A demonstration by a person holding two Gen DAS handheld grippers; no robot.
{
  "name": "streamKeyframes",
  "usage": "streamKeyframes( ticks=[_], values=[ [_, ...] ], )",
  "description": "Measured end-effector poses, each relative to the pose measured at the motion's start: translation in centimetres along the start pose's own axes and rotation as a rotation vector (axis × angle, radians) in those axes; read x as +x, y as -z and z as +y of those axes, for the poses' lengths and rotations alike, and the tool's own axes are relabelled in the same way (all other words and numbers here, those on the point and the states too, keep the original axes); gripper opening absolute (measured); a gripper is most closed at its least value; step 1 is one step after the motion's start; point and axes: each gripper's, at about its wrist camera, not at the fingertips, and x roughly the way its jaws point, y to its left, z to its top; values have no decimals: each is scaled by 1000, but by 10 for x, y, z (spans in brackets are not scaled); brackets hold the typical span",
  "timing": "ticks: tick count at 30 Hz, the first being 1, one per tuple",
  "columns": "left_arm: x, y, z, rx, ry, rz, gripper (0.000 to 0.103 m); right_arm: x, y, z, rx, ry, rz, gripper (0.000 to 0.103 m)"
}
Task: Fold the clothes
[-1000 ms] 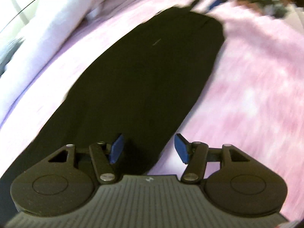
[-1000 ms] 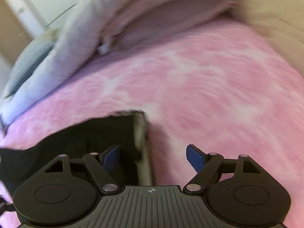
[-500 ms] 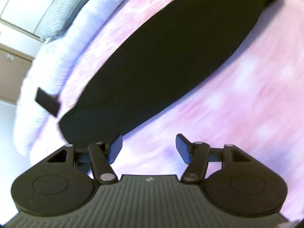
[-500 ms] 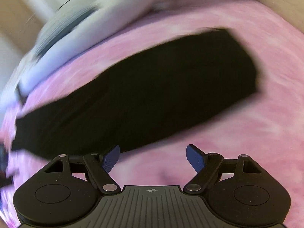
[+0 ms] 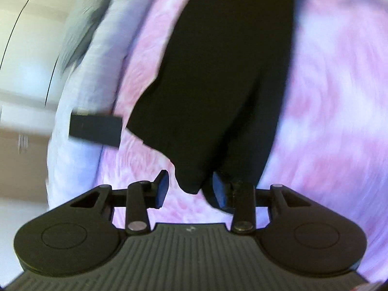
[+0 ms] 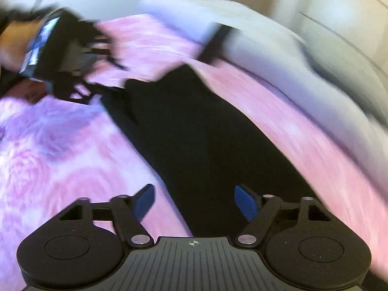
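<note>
A long black garment [image 5: 225, 77] lies flat on the pink bedspread [image 5: 334, 111]. In the left wrist view its near corner reaches between the blue pads of my left gripper [image 5: 190, 190], which is open around it. In the right wrist view the same garment [image 6: 194, 133] runs from under my right gripper [image 6: 195, 200], which is open above the cloth, up to the far left. There a hand [image 6: 12, 38] holds the blurred left gripper [image 6: 117, 77] at the garment's far end.
A pale lavender duvet [image 5: 82, 92] is heaped along one side of the bed, also the duvet [image 6: 278, 55] in the right view. A small black rectangular thing [image 5: 95, 129] lies at its edge. Pale walls and a wardrobe stand behind.
Both grippers have swung round fast. The left one has come to the garment's narrow end and its fingers have closed in somewhat. The right one now looks along the garment.
</note>
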Motion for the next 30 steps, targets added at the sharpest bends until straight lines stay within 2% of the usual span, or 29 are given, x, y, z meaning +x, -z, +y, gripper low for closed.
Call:
streamKeyframes(
  ticks=[4, 7, 9, 10, 14, 16, 20, 24, 25, 26, 27, 30],
  values=[
    [22, 7, -2, 96, 5, -40, 31, 53, -38, 27, -144, -1, 19, 74],
    [31, 5, -8, 157, 26, -62, 5, 73, -44, 34, -185, -6, 52, 74],
    [26, 5, -2, 142, 30, -75, 2, 83, -44, 41, -221, 1, 70, 74],
    [17, 7, 7, 104, 22, -88, 2, 88, -44, 46, -240, 5, 79, 74],
    [-30, 13, 35, -18, -14, -142, 1, 79, -35, 50, -280, 33, 84, 74],
    [-45, 15, 32, -35, 13, -139, 1, 73, -30, 48, -273, 44, 87, 74],
    [-19, 22, 1, 2, 113, -78, 2, 71, -17, 46, -264, 73, 130, 74],
    [-1, 35, -19, 34, 112, -26, 4, 67, -5, 44, -234, 103, 167, 74],
    [-1, 38, -20, 30, 106, -11, 10, 66, -3, 43, -227, 111, 176, 74],
    [-6, 41, -18, 19, 98, -3, 21, 65, 0, 43, -219, 119, 186, 74],
    [-13, 44, -17, 18, 87, -10, 25, 64, 3, 42, -211, 127, 195, 74],
    [-33, 46, -20, 80, 55, -74, 31, 50, 17, 41, -154, 168, 219, 74]
  ],
)
